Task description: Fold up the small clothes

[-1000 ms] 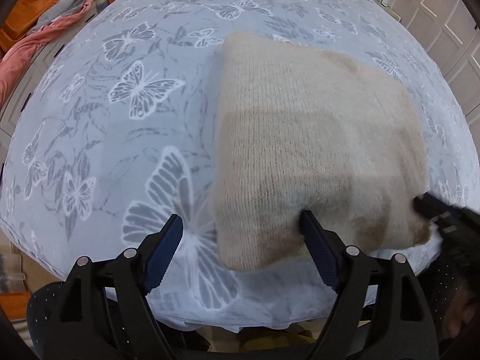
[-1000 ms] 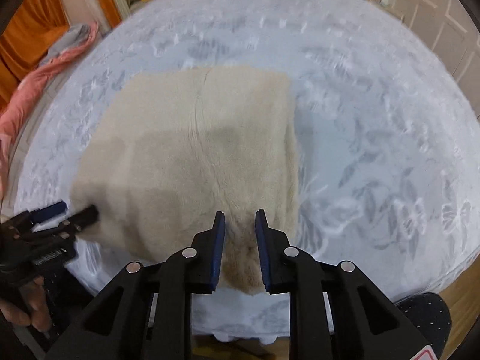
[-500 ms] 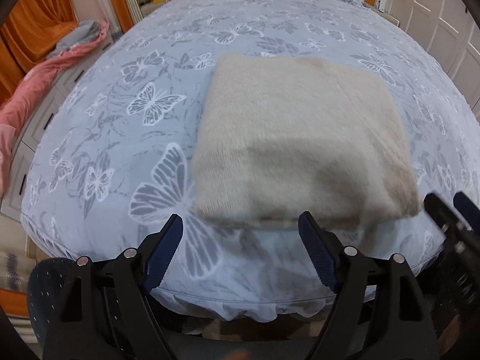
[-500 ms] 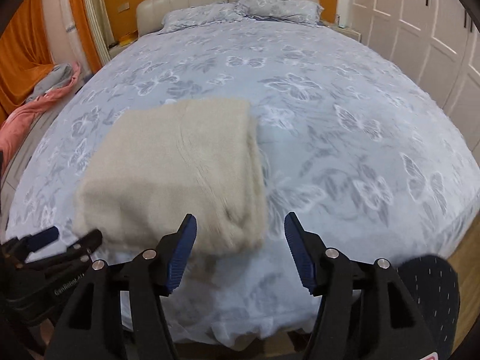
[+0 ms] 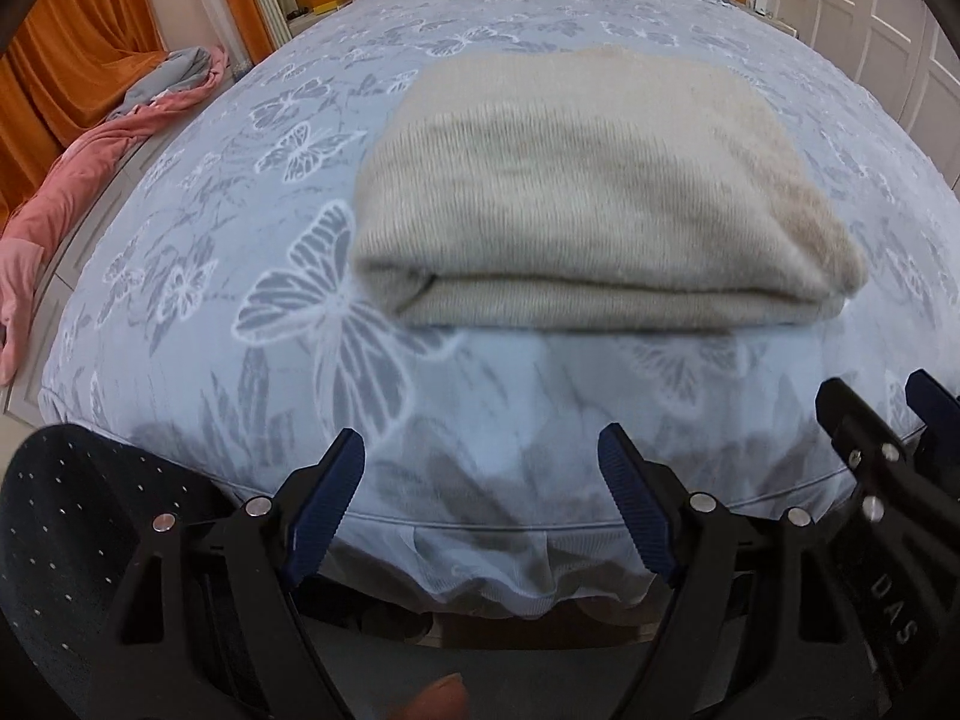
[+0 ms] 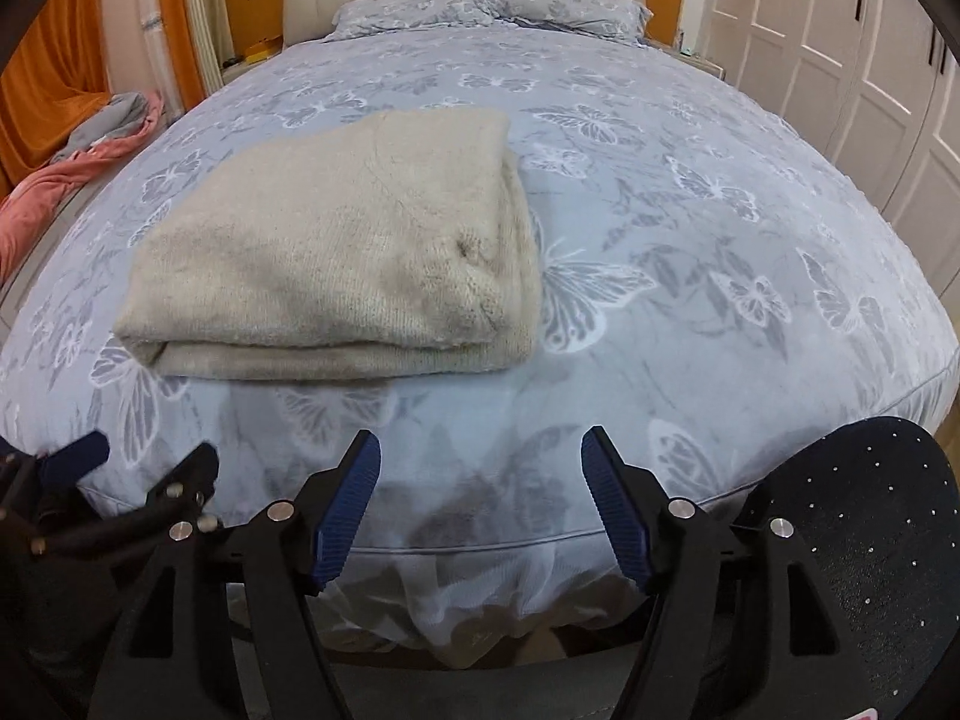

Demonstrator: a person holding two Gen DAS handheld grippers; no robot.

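A beige knit sweater (image 5: 588, 204) lies folded into a thick rectangle on the bed near its foot edge; it also shows in the right wrist view (image 6: 342, 258). My left gripper (image 5: 480, 510) is open and empty, held back off the bed's foot edge, apart from the sweater. My right gripper (image 6: 480, 510) is open and empty, also off the foot edge, to the right of the left one. The right gripper's tip shows in the left wrist view (image 5: 888, 438); the left gripper's tip shows in the right wrist view (image 6: 120, 480).
The bed (image 6: 690, 228) has a blue-grey butterfly cover, pillows (image 6: 492, 0) and a headboard at the far end. A pink and grey blanket (image 5: 90, 156) lies off the left side. White wardrobe doors (image 6: 840, 60) stand on the right. Orange curtains hang at left.
The right gripper let go of the sweater's near edge and opened. Both grippers pulled back from the sweater to beyond the bed's foot edge. The sweater stays folded.
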